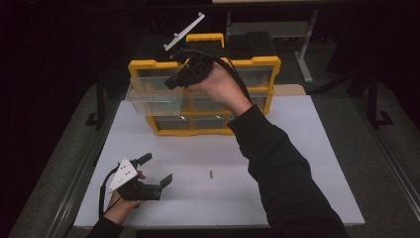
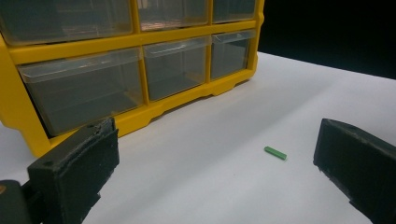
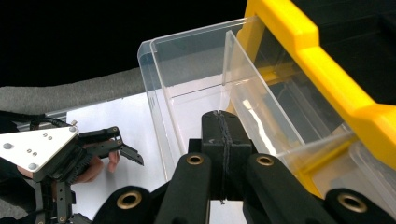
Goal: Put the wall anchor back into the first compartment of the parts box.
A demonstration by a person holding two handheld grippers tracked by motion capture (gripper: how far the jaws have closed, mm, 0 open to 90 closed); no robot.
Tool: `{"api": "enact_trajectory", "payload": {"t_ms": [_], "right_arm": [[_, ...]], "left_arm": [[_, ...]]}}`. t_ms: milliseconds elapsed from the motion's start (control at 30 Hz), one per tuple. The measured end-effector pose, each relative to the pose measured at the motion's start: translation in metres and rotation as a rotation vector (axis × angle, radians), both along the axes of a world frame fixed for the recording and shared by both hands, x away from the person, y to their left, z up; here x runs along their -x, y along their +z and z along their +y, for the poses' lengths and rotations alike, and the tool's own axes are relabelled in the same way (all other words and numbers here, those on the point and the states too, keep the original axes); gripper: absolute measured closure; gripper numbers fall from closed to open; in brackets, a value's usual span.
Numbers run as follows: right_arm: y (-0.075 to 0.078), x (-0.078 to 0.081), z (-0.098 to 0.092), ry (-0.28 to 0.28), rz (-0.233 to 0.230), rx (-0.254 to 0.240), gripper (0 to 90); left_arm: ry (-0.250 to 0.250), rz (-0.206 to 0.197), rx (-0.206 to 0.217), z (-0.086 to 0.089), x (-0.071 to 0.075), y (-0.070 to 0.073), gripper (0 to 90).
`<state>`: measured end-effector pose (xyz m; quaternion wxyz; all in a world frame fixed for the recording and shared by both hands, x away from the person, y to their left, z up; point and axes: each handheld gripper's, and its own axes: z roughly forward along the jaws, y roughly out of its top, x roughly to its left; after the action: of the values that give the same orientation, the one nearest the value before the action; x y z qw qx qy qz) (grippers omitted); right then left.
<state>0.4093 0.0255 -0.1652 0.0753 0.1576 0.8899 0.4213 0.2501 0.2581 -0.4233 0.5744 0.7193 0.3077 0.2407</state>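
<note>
A yellow drawer cabinet with clear drawers stands at the back of the white table. Its upper left drawer is pulled out. My right gripper hovers over that drawer, and in the right gripper view the right gripper has its jaws pressed together with nothing seen between them, just above the drawer. My left gripper rests open at the table's front left. A small green piece lies on the table to its right, and the green piece sits ahead of the open jaws.
The lower drawers of the cabinet are closed and look empty. A yellow handle tops the cabinet. A metal frame stands behind the table, and dark floor surrounds it.
</note>
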Motion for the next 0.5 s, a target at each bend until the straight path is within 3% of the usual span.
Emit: {"api": "enact_trajectory", "payload": {"t_ms": [33,500], "right_arm": [[0.002,0.003,-0.002,-0.013,0.015,-0.005,89.1],[-0.005,0.01,-0.038,-0.049,0.001,-0.022,89.0]], "left_arm": [[0.0,-0.001,0.0,0.0,0.0,0.0,0.0],[0.002,-0.004,0.001,0.0,-0.001,-0.001,0.0]]}}
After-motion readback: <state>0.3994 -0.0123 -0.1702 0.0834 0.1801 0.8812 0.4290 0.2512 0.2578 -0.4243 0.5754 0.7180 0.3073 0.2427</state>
